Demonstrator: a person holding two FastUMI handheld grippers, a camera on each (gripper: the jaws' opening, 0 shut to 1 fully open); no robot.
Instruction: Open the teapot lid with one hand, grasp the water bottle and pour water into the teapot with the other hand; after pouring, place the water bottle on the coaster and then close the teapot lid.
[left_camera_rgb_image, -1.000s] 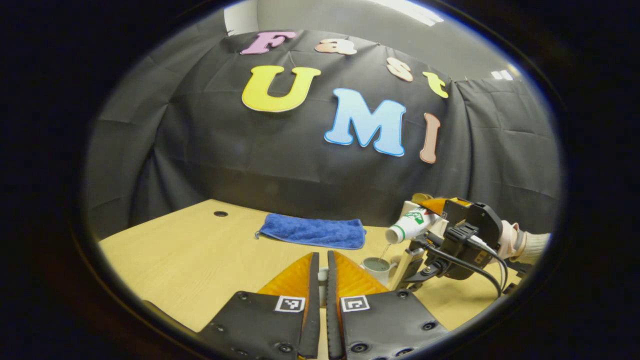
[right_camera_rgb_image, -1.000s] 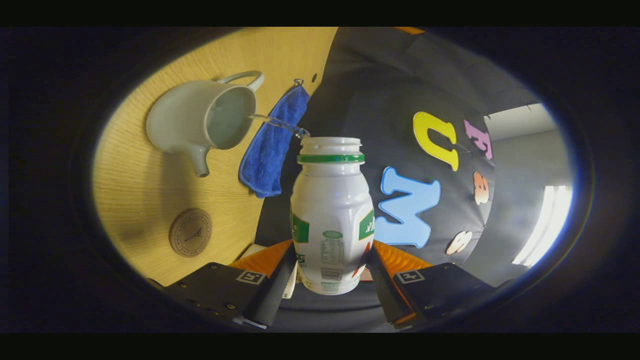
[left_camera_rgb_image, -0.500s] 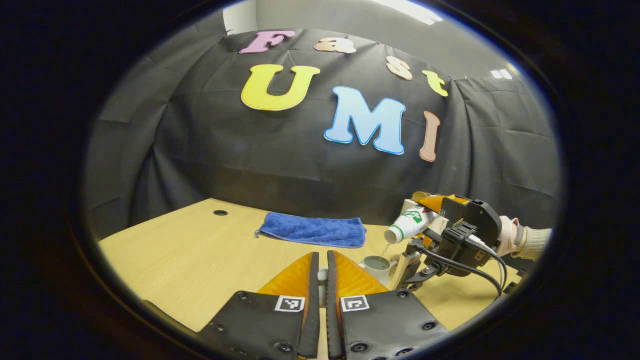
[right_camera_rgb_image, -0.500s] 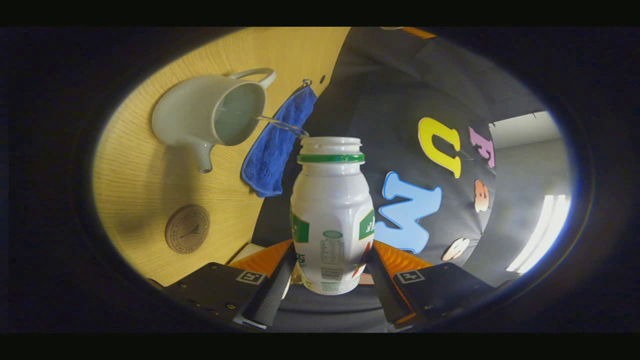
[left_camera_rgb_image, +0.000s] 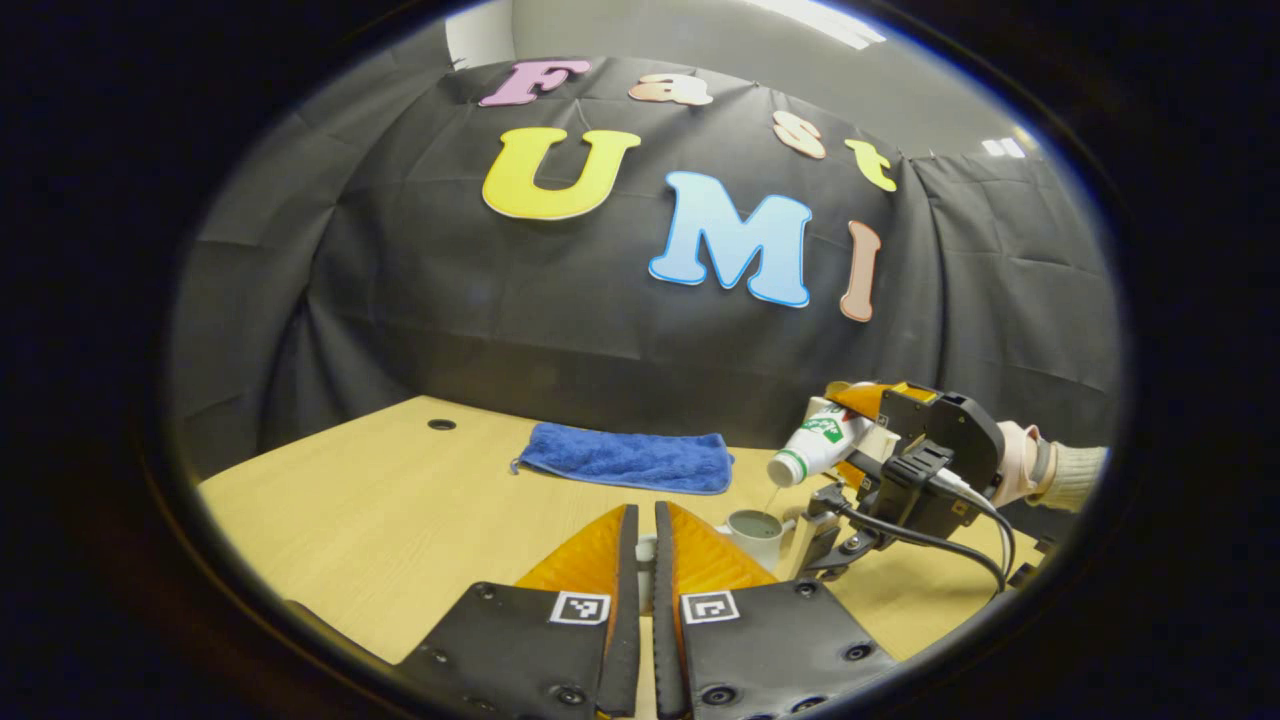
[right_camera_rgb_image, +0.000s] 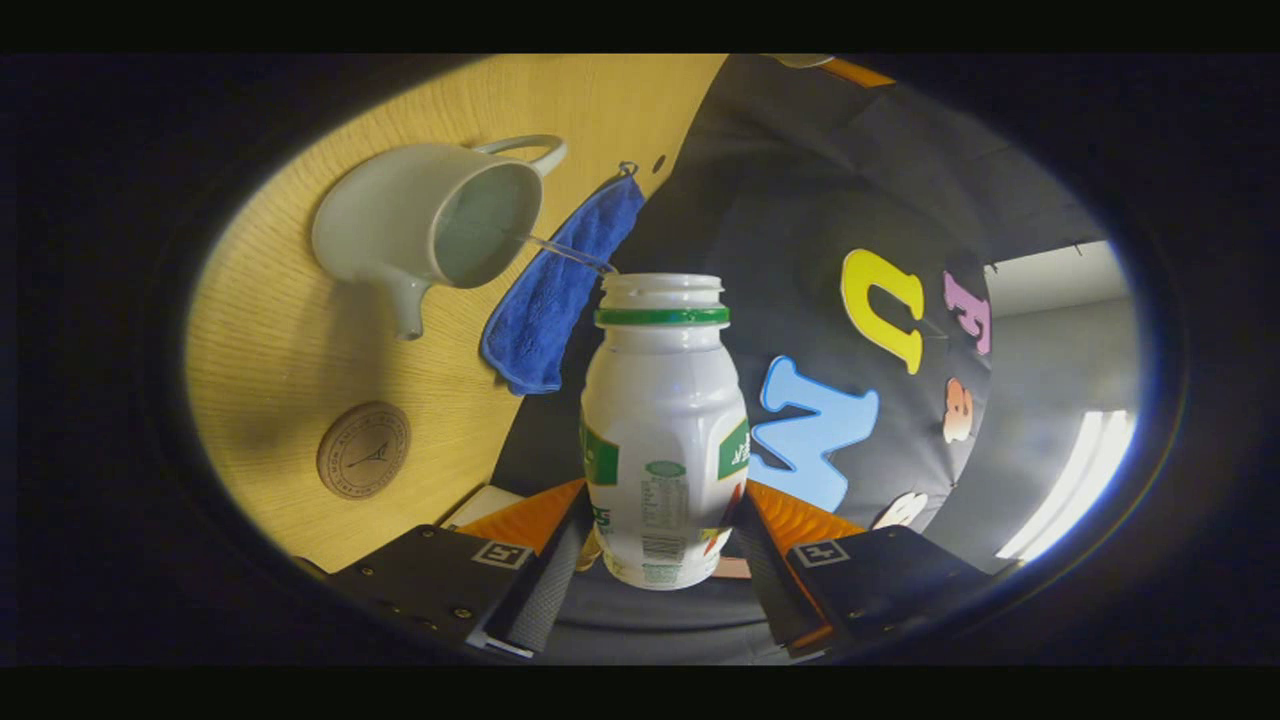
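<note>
Water runs in a thin stream (right_camera_rgb_image: 560, 252) from the mouth of the water bottle (right_camera_rgb_image: 664, 430) into the open teapot (right_camera_rgb_image: 425, 222), and my right gripper (right_camera_rgb_image: 660, 560) has both fingers pressed against the bottle's lower sides, holding it tipped over the pot. In the right gripper view I look down the length of the bottle: its uncapped neck with the green ring points away from me, the teapot sits on the counter (right_camera_rgb_image: 290, 370) below with its spout toward the round coaster (right_camera_rgb_image: 363, 464), its handle on the far side, and water already pooled inside. The coaster lies apart from the pot, bare, and a blue cloth (right_camera_rgb_image: 565, 285) lies just beyond the pot near the booth wall. The left gripper view gives the side of the same pour: the bottle (left_camera_rgb_image: 815, 447) slants mouth-down above the teapot (left_camera_rgb_image: 757, 535), which is half hidden behind my own fingers, and the right gripper (left_camera_rgb_image: 860, 425) with its cables and the sleeved hand (left_camera_rgb_image: 1020, 465) behind it shows clearly there. My left gripper (left_camera_rgb_image: 643, 560) hangs above the counter (left_camera_rgb_image: 400, 520) with its fingers drawn nearly together on a small pale thing I cannot identify
</note>
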